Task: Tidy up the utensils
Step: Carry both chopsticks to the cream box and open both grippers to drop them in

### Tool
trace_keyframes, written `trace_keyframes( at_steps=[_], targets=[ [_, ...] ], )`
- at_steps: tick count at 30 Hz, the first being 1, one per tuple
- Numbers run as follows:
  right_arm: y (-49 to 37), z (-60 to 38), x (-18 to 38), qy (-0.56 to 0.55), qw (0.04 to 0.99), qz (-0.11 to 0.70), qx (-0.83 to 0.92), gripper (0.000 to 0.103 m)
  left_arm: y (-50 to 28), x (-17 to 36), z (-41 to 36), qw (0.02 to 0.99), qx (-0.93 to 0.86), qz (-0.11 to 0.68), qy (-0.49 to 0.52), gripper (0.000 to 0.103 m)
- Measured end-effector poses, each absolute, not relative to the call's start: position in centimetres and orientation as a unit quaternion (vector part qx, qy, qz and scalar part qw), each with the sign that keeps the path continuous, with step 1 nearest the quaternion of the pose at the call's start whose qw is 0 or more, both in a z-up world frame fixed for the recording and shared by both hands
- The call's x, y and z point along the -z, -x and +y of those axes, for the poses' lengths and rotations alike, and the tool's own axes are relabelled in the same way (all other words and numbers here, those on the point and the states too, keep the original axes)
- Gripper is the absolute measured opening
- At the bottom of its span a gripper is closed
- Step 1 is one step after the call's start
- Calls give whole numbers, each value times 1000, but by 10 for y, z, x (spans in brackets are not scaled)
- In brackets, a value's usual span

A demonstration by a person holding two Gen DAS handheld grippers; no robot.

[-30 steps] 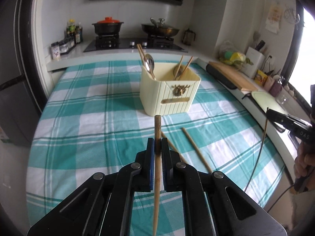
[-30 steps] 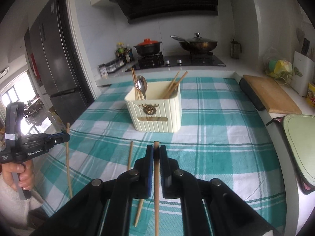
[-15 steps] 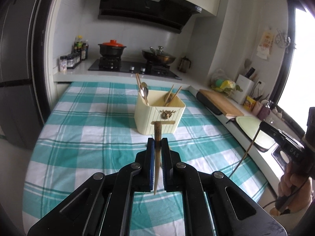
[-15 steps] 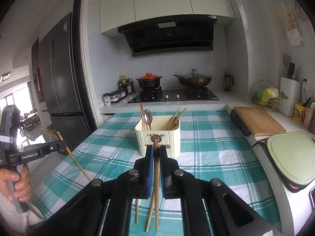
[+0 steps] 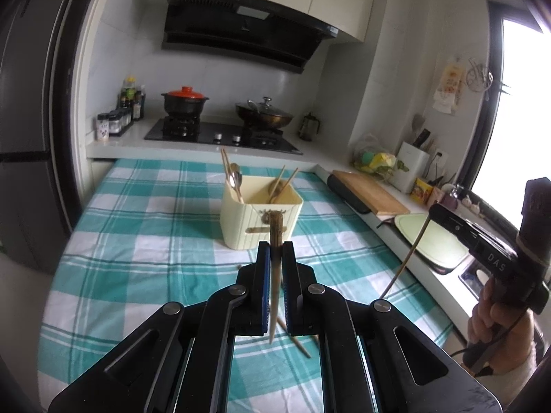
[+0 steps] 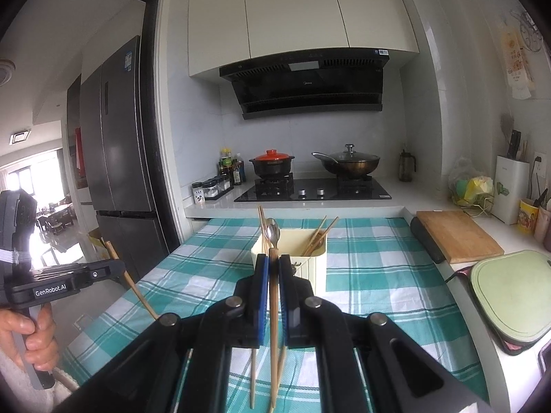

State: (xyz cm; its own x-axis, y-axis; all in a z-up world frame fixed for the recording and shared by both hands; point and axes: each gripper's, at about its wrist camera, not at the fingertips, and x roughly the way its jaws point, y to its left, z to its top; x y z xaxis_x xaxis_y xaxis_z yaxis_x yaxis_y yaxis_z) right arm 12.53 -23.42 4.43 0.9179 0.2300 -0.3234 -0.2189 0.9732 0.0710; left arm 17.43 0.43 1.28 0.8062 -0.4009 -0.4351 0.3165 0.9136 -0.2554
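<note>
While one chopstick is being held in each tool, the relation that matters is being set by the cream utensil holder (image 5: 256, 216), which is standing on the checked tablecloth (image 5: 144, 241) straight ahead of both grippers and below them. The left gripper (image 5: 275, 265) is being kept clenched on a wooden chopstick (image 5: 275, 241), whose long axis is running nearly upright between the blue pads, thick end up and thin end hanging below the jaws. The right gripper (image 6: 273, 268) is likewise being kept clamped on a second chopstick (image 6: 273, 309), also close to vertical, its top end just overlapping the holder's near rim in that view. In the holder, a spoon and chopsticks are already leaning in the left compartment (image 6: 272, 234), and more chopsticks are leaning in the right one (image 6: 318, 237). Two further chopsticks (image 6: 253, 378) are lying on the cloth beneath the right gripper, well short of the holder. Judging from the views, neither hand is clearly being placed nearer; the right tool seems slightly closer. Each stick is probably being readied to be carried forward over the rim and lowered thin end first, so the upright axis is what is needing to be kept.
</note>
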Motion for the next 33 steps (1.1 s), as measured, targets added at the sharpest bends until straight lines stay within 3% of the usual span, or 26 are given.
trace_keyframes(
  at_steps=[23, 33],
  targets=[
    [-172, -231, -43, -14, 971, 196, -136, 6, -206, -19, 7, 943, 194, 253, 97, 4],
    [-238, -235, -89, 10, 977, 162, -137, 6, -255, -78, 6, 960, 192, 189, 76, 4]
  ],
)
